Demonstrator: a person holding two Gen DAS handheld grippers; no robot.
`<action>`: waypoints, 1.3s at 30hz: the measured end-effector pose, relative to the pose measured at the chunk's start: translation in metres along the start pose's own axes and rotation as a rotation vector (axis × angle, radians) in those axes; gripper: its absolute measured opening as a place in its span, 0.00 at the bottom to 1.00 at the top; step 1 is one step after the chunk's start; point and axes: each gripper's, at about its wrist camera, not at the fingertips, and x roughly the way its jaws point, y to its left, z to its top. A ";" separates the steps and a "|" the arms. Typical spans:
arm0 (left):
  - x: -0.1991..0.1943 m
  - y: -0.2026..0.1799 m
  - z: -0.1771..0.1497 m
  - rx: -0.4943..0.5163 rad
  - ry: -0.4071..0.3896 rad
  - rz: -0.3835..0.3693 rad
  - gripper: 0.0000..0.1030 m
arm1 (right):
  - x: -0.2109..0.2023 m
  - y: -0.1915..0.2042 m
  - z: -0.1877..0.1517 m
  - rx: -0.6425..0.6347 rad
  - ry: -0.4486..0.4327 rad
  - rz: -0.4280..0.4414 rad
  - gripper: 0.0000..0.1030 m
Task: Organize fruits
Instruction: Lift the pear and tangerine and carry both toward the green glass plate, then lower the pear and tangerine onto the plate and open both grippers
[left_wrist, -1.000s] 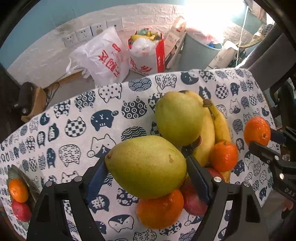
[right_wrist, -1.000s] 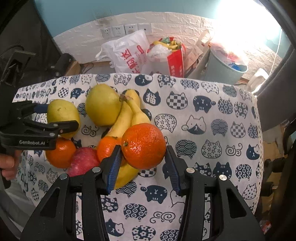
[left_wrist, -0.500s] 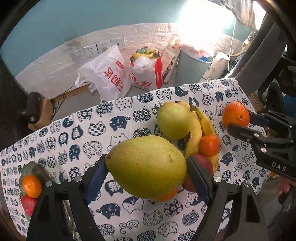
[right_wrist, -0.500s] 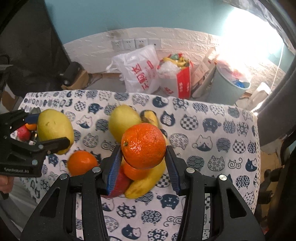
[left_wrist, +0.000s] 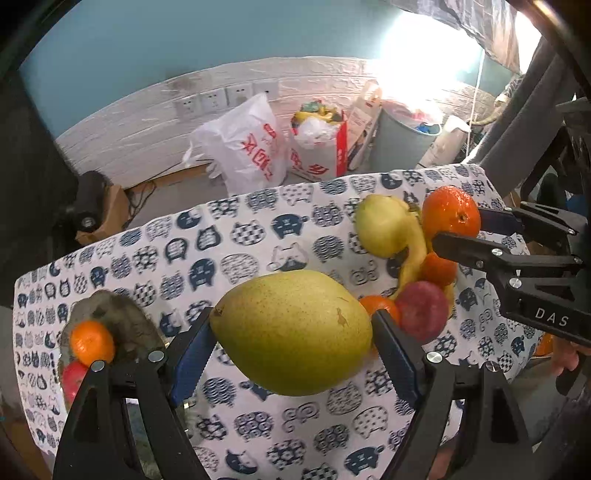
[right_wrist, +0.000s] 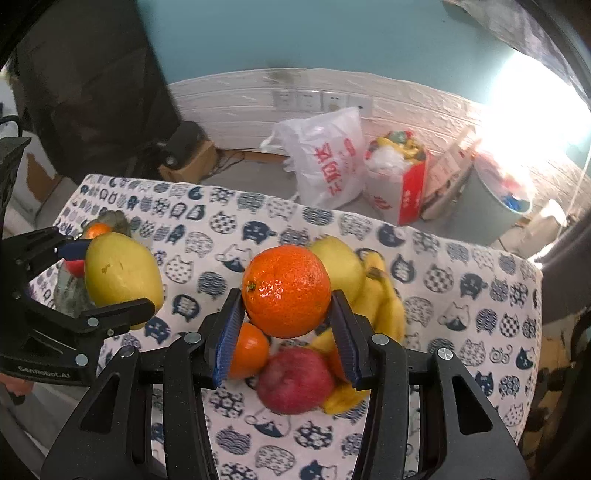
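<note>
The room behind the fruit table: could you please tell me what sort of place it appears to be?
Probably a lived-in home room, not a lab. A cat-print tablecloth covers the table, wall sockets sit low on white brick-textured panelling, and a plastic shopping bag and a full bin stand on the floor.

This looked like a lived-in room at home. A cat-print cloth (right_wrist: 461, 288) covered the bench. Behind it rose a teal wall (right_wrist: 295, 33) over white brick-look panelling with a row of sockets (right_wrist: 321, 100). On the floor stood a white shopping bag (right_wrist: 325, 162), a stuffed red-and-white box (right_wrist: 400, 181) and a full bin (right_wrist: 491, 206).
</note>
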 end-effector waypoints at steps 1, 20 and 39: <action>-0.001 0.003 -0.002 -0.006 0.000 0.002 0.82 | 0.001 0.004 0.001 -0.008 0.000 0.002 0.45; -0.027 0.099 -0.059 -0.155 -0.004 0.060 0.82 | 0.032 0.116 0.027 -0.171 0.026 0.098 0.45; -0.014 0.177 -0.119 -0.281 0.066 0.102 0.39 | 0.080 0.209 0.031 -0.279 0.104 0.179 0.45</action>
